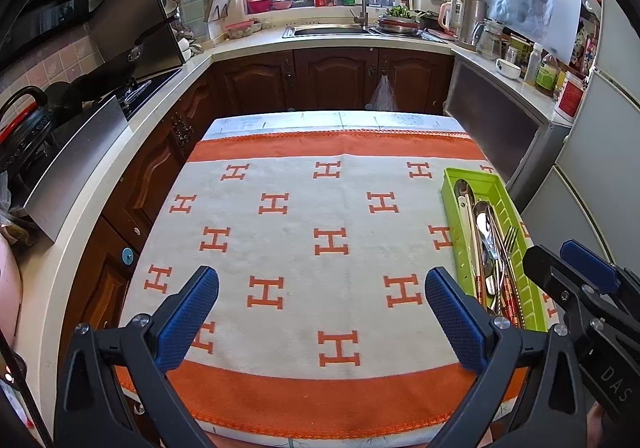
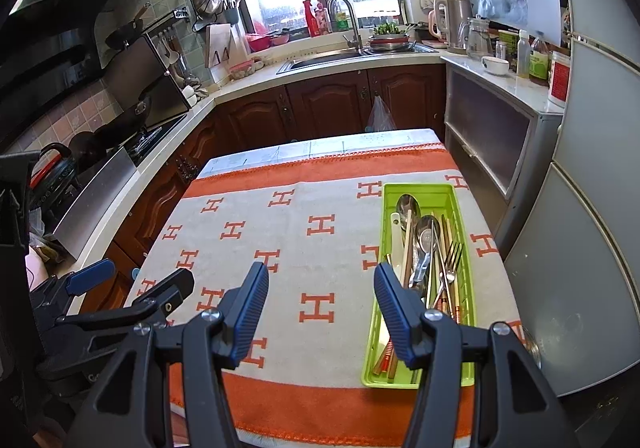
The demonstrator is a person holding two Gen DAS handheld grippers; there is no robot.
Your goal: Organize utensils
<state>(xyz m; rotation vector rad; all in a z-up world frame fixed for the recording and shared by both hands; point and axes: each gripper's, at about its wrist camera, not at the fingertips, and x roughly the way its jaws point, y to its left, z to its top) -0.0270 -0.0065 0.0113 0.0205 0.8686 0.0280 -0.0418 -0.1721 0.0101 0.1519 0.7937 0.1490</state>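
Note:
A lime green utensil tray [image 2: 468, 260] lies at the right side of the table and shows in the left wrist view too [image 1: 508, 204]. It holds spoons [image 2: 426, 234], a fork [image 2: 451, 260], chopsticks and a white utensil, all lying lengthwise. My left gripper [image 1: 322, 308] is open and empty above the cloth, left of the tray. My right gripper [image 2: 322, 308] is open and empty above the near part of the table, its right finger [image 2: 394, 312] over the tray's left edge. Each gripper shows in the other's view, left [image 2: 132, 288], right [image 1: 568, 272].
The table is covered by a white cloth with orange H marks [image 1: 320, 240]. Kitchen counters surround it: stove and kettle at left [image 1: 80, 104], sink at the back [image 1: 332, 28], bottles and a fridge at right [image 1: 600, 152].

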